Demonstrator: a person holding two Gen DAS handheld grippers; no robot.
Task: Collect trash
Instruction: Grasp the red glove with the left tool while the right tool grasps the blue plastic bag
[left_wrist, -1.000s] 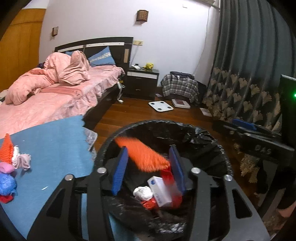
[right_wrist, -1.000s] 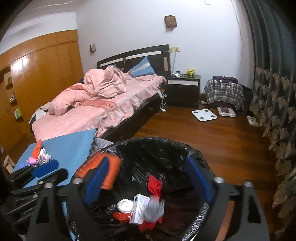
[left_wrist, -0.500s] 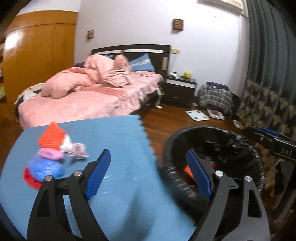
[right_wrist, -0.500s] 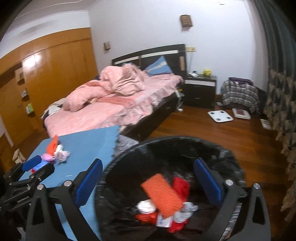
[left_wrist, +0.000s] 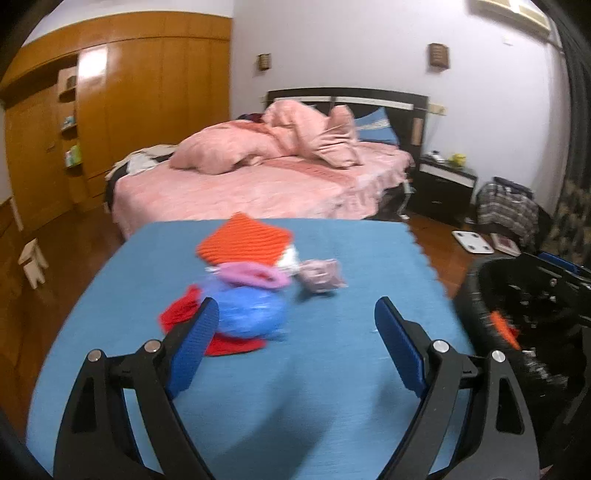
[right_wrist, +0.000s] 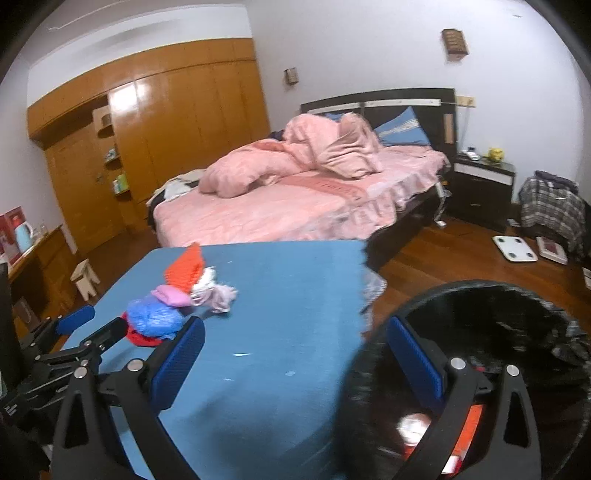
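Observation:
A pile of trash lies on the blue table: an orange knitted piece, a pink item, a crumpled blue bag, a red piece and a pale crumpled wrapper. My left gripper is open and empty, just short of the blue bag. The black-lined trash bin stands right of the table with trash inside, including an orange piece. My right gripper is open and empty over the table edge and bin rim. The pile and the left gripper show in the right wrist view.
A bed with pink bedding stands behind the table. A wooden wardrobe fills the left wall. A dark nightstand, a white scale and plaid clothes are at the far right. A small stool stands left.
The orange piece left the left gripper and fell into the bin. Both grippers then swung left from over the bin toward the table and the trash pile.

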